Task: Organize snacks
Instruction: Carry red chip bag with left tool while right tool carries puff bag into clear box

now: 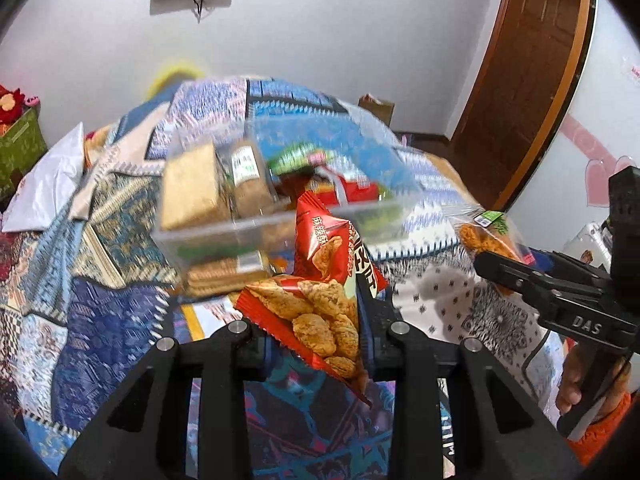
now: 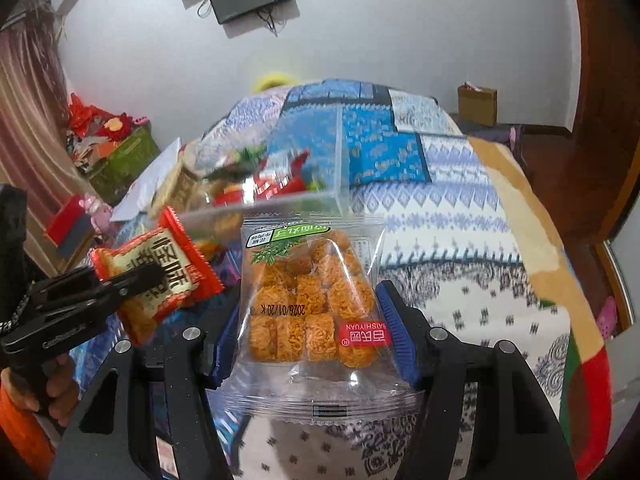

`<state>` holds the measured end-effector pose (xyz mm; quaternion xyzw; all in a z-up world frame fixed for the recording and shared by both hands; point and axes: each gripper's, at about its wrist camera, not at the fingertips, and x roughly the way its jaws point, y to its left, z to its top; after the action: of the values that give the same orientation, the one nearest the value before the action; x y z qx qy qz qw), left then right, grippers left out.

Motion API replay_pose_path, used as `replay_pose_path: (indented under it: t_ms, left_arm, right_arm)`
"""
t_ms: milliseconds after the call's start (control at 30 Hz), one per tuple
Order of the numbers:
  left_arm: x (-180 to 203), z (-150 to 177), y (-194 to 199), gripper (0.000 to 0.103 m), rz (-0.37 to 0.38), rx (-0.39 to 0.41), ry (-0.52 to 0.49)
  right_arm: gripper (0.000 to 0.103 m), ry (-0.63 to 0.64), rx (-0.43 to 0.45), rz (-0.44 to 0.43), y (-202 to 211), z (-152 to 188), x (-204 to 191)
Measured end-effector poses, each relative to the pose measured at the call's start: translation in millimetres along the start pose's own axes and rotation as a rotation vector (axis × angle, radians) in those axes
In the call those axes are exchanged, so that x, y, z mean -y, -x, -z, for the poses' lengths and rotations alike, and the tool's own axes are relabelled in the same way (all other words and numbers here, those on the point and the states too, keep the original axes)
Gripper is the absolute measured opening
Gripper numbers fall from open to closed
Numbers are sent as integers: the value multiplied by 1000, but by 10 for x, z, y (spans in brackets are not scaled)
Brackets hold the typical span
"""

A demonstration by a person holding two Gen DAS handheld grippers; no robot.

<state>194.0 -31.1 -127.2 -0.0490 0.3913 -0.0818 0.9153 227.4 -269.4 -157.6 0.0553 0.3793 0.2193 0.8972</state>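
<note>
The red packet (image 1: 320,300) is clamped in the left gripper (image 1: 316,332), the clear packet (image 2: 312,304) in the right gripper (image 2: 312,340). Both are best carried level over the near edge of the clear box (image 1: 224,228) on the bed and released only once inside.

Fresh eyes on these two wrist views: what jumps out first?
Each hand-held gripper is shut on a snack. The left one holds a red snack packet; the right one holds a clear bag of orange noodle rounds. Behind both, a clear plastic bin of snacks sits on the patchwork quilt.
</note>
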Motion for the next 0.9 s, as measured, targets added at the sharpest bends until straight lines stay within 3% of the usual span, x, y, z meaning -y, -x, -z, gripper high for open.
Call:
replay_pose_path:
  t_ms: [467, 667, 900]
  left_arm:
    - [-223, -632, 161, 32, -31, 139, 24]
    - [-320, -856, -2, 32, -57, 164, 40]
    - [-411, -1052, -377, 32, -66, 140, 74]
  right_arm:
    - [60, 30, 91, -13, -162, -554, -252]
    - [60, 35, 108, -18, -346, -812, -309]
    - [60, 32, 98, -17, -607, -1012, -326]
